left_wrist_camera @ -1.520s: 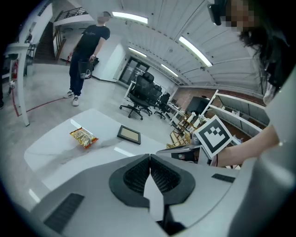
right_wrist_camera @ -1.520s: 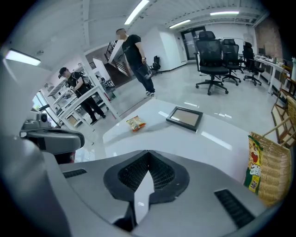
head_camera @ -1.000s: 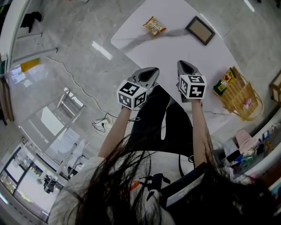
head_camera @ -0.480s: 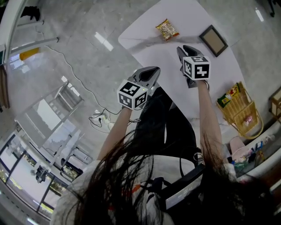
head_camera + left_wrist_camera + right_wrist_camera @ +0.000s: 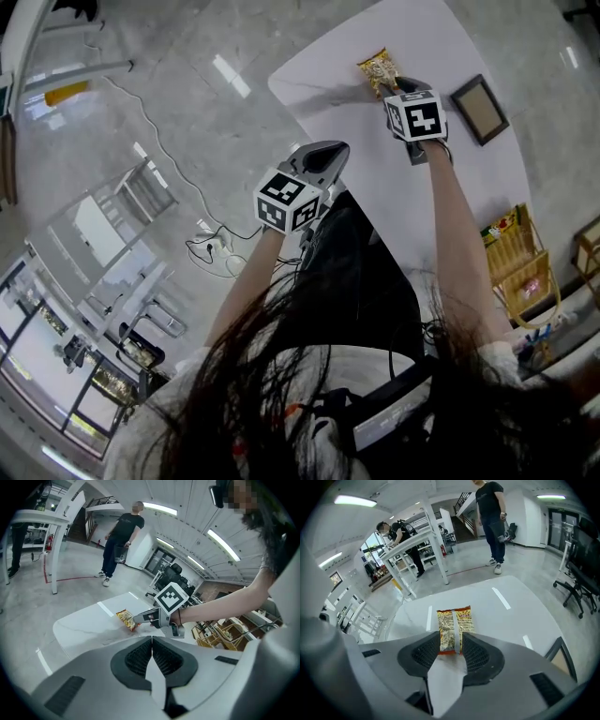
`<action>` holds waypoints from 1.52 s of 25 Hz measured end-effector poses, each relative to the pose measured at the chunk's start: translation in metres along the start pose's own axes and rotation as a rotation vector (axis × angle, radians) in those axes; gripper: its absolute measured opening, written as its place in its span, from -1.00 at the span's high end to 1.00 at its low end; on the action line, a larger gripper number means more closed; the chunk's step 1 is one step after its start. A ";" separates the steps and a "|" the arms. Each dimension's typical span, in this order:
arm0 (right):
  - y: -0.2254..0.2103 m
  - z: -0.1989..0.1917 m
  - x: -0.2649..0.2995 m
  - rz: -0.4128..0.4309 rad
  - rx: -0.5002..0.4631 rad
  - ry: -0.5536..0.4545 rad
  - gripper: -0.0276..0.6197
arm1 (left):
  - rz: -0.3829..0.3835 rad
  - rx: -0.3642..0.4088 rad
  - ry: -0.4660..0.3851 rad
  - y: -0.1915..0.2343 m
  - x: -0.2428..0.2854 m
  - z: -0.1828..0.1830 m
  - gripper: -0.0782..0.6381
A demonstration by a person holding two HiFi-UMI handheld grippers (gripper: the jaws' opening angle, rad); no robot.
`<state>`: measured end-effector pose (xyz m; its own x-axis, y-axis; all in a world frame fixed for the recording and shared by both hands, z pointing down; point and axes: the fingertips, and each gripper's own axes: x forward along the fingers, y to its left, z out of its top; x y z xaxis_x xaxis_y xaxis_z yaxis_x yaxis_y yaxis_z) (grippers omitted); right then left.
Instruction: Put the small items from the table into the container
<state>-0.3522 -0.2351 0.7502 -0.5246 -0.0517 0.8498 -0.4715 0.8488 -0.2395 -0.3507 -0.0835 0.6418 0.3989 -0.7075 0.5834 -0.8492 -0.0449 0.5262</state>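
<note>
Presently, right tool [image 5: 451, 640]: jaws opening, near end of snack packet [image 5: 453, 625] between them, unpressed.
Left tool [image 5: 152, 640]: clenched, empty.
Packet position: flat on bench [image 5: 511, 606].
Handling: judged light, crinkly, slippery; best pinched across the sealed end.

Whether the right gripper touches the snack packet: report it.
Cannot tell. Right gripper view: the snack packet sits between the opening jaws of the right gripper, but neither gap nor contact shows plainly.

On the table [image 5: 384, 150], the snack packet [image 5: 378, 70] lies left of the picture frame [image 5: 479, 109]; the basket [image 5: 520, 272] stands nearer.
</note>
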 end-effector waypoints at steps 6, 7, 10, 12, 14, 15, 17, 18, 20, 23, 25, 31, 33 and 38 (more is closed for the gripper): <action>-0.010 0.004 0.012 -0.062 -0.038 0.048 0.51 | 0.015 -0.025 0.005 0.005 -0.003 -0.010 0.75; -0.010 0.003 0.012 -0.066 -0.034 0.046 0.52 | 0.013 -0.025 0.008 0.004 -0.004 -0.012 0.75; -0.010 0.003 0.007 -0.078 -0.008 0.025 0.68 | 0.009 -0.024 0.019 0.003 -0.006 -0.017 0.75; -0.012 0.004 0.001 -0.093 0.004 0.016 0.75 | 0.005 -0.021 0.021 0.001 -0.007 -0.016 0.75; -0.013 0.003 -0.006 -0.105 0.011 0.010 0.77 | -0.001 -0.011 0.020 -0.001 -0.006 -0.012 0.75; -0.014 0.002 -0.010 -0.107 0.016 0.004 0.78 | -0.006 -0.004 0.019 -0.003 -0.005 -0.009 0.75; -0.013 -0.002 -0.022 -0.104 0.041 -0.012 0.79 | -0.016 0.013 0.016 -0.006 -0.003 -0.002 0.75; -0.012 -0.005 -0.028 -0.102 0.059 -0.023 0.79 | -0.020 0.020 0.012 -0.008 -0.002 0.001 0.75; -0.010 -0.013 -0.046 -0.099 0.103 -0.046 0.80 | -0.028 0.033 0.006 -0.013 0.000 0.009 0.75; -0.005 -0.034 -0.073 -0.095 0.161 -0.065 0.80 | -0.047 0.057 0.007 -0.025 0.004 0.017 0.75; -0.002 -0.052 -0.092 -0.099 0.205 -0.077 0.80 | -0.061 0.076 0.015 -0.034 0.006 0.018 0.75; 0.012 -0.095 -0.157 -0.104 0.372 -0.147 0.80 | -0.115 0.133 0.054 -0.067 0.011 0.016 0.75; 0.018 -0.109 -0.180 -0.106 0.394 -0.161 0.80 | -0.129 0.141 0.069 -0.084 0.011 0.011 0.75; 0.030 -0.146 -0.234 -0.132 0.418 -0.192 0.80 | -0.186 0.172 0.101 -0.130 0.008 -0.006 0.75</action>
<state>-0.1400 -0.1203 0.6123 -0.5439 -0.2749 0.7928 -0.7671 0.5460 -0.3369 -0.2354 -0.0790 0.5820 0.5789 -0.6024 0.5495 -0.8008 -0.2934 0.5221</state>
